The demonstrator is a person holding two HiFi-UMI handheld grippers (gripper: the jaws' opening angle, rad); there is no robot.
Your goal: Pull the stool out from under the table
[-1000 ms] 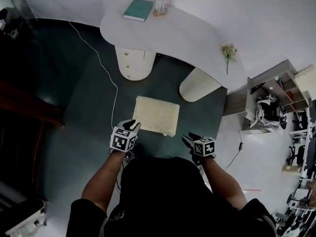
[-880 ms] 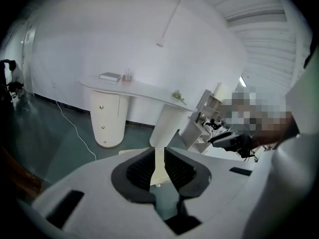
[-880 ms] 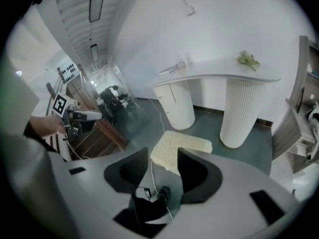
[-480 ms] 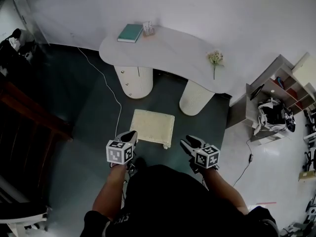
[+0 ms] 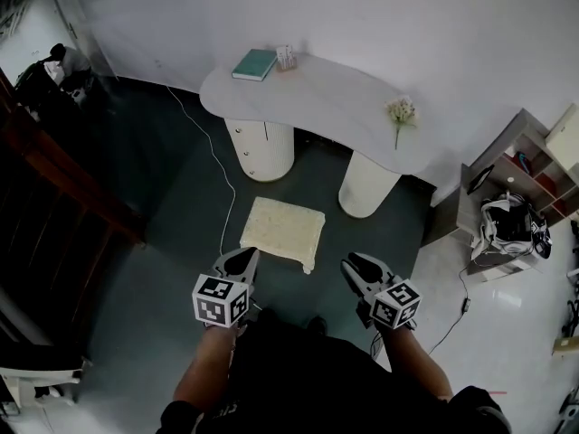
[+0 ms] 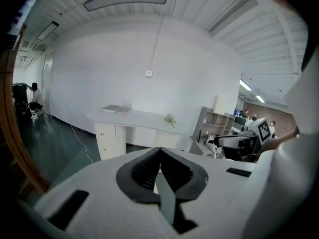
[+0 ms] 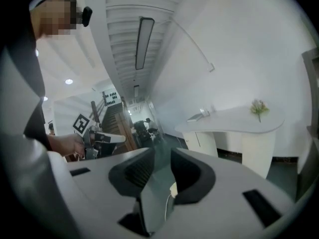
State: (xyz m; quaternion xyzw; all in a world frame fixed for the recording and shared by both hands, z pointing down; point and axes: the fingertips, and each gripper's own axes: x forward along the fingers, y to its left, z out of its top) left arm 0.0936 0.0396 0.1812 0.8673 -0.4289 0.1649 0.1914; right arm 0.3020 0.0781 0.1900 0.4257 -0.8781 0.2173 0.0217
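Head view shows the stool, a low square seat with a cream cushion, standing on the dark green floor in front of the white table; it is clear of the tabletop's edge and nearer the person than the two pale pedestals; a white cable runs along the floor just beside its left side. The left gripper and the right gripper hang at either side of the stool's near edge, neither touching it. Left gripper view has the two dark pads pressed together with nothing between them; right gripper view has the jaws closing, a gap between them (only floor and cable show through it). A teal book and a sprig of flowers lie on the tabletop.
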